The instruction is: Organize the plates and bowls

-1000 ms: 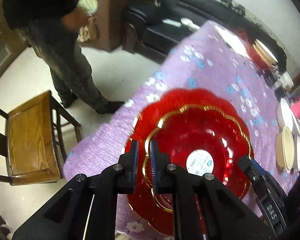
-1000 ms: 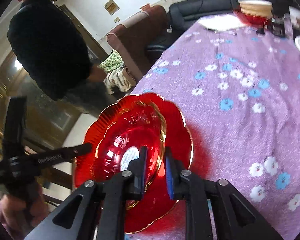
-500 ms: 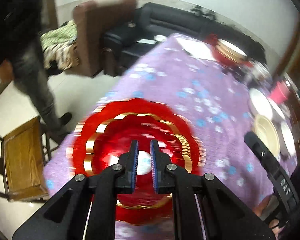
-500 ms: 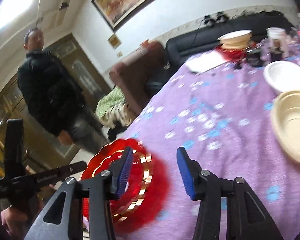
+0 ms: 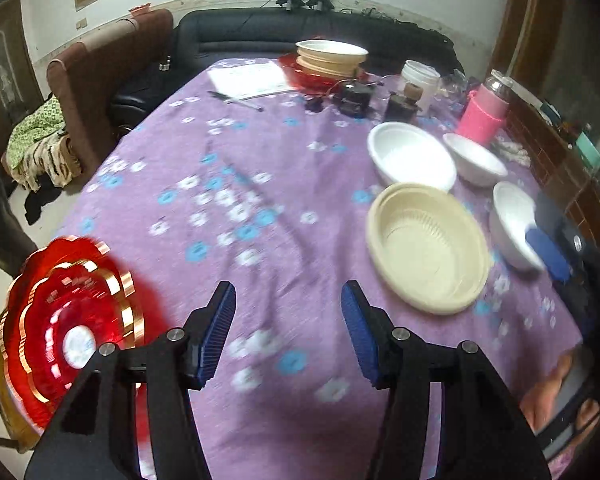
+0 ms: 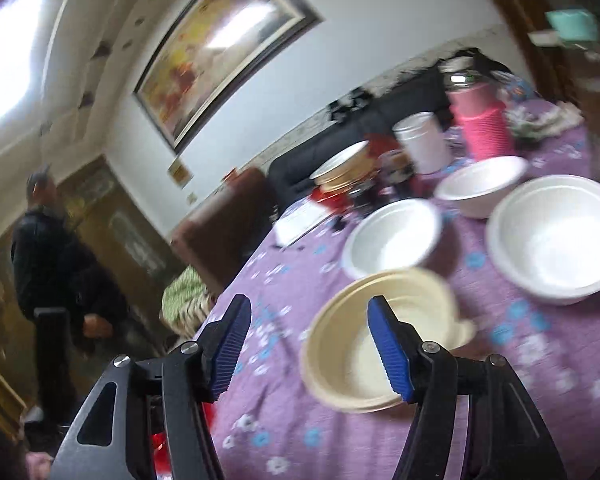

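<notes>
Purple flowered cloth covers a long surface that runs away from both cameras. The left gripper hangs above the near end with its blue pads wide apart and nothing between them. Under and ahead of it lies a broad stretch of bare cloth.

At the near left corner sit the red plates, a smaller gold-trimmed one nested on a larger one, their rim reaching past the surface edge. A wooden chair shows just below them.

To the right a cream bowl rests on the cloth. Beyond it stand three white bowls, near one another and close to the right edge. The right gripper's blue pad shows just in front of the nearest white bowl. At the far end a bowl stack sits on a red plate, with a pink jug, a white tub, papers and a pen nearby.

From the right wrist view, tilted and blurred, the right gripper is also spread wide and empty, over the cream bowl. Whether it touches the bowl cannot be told. Only this view shows a man in dark clothes standing off the left side, and a framed painting on the wall. Only the left wrist view shows the red plates whole.
</notes>
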`<state>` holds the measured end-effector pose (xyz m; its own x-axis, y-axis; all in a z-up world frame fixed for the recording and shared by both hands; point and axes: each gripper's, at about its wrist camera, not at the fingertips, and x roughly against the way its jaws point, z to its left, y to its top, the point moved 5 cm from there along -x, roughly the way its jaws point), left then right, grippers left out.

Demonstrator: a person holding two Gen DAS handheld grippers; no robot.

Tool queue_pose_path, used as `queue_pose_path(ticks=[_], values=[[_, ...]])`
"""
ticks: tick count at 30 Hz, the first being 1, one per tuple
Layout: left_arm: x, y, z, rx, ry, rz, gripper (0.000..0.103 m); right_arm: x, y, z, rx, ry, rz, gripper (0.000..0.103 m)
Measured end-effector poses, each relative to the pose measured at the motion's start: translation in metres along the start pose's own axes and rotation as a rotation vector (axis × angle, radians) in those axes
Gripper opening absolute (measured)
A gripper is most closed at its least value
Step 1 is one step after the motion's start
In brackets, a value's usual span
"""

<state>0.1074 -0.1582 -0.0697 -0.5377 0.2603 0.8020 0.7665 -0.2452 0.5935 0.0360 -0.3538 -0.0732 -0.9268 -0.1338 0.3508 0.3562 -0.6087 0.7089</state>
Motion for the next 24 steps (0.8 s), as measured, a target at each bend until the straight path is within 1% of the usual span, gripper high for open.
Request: queue_pose_path(ticks=[3, 5, 8, 9, 11, 14, 15, 17, 19, 21, 23, 24], values=[[-0.01, 0.019, -0.017, 0.024, -0.018, -0.006, 0.054, 0.008, 0.013, -0.037, -0.109, 0.035, 0.023, 0.065], [-0.013, 0.026, -0.027, 0.028, -0.021, -0.013, 0.054, 0.013, 0.019, -0.057, -0.153, 0.034, 0.025, 0.065], [-0.015, 0.024, -0.039, 0.015, -0.048, -0.002, 0.054, 0.029, 0.031, -0.079, -0.211, 0.038, 0.017, 0.065], [-0.016, 0.023, -0.047, -0.002, -0.075, 0.008, 0.054, 0.035, 0.036, -0.085, -0.212, 0.03, 0.011, 0.065], [-0.016, 0.025, -0.064, -0.038, -0.102, 0.022, 0.054, 0.054, 0.046, -0.103, -0.223, -0.009, -0.04, 0.065], [-0.01, 0.031, -0.091, -0.079, -0.154, 0.019, 0.054, 0.081, 0.061, -0.135, -0.283, -0.037, -0.109, 0.067], [-0.01, 0.034, -0.1, -0.096, -0.158, 0.017, 0.055, 0.087, 0.064, -0.146, -0.3, -0.053, -0.122, 0.07], [-0.01, 0.043, -0.123, -0.134, -0.17, 0.016, 0.06, 0.094, 0.068, -0.163, -0.334, -0.077, -0.126, 0.07], [-0.01, 0.052, -0.141, -0.147, -0.192, 0.018, 0.06, 0.095, 0.071, -0.177, -0.365, -0.076, -0.112, 0.07], [-0.014, 0.063, -0.163, -0.161, -0.229, 0.03, 0.064, 0.095, 0.074, -0.188, -0.384, -0.082, -0.091, 0.07], [-0.021, 0.074, -0.184, -0.169, -0.238, 0.031, 0.075, 0.095, 0.078, -0.197, -0.402, -0.105, -0.059, 0.07], [-0.026, 0.079, -0.191, -0.169, -0.239, 0.037, 0.075, 0.095, 0.081, -0.201, -0.406, -0.116, -0.036, 0.07]])
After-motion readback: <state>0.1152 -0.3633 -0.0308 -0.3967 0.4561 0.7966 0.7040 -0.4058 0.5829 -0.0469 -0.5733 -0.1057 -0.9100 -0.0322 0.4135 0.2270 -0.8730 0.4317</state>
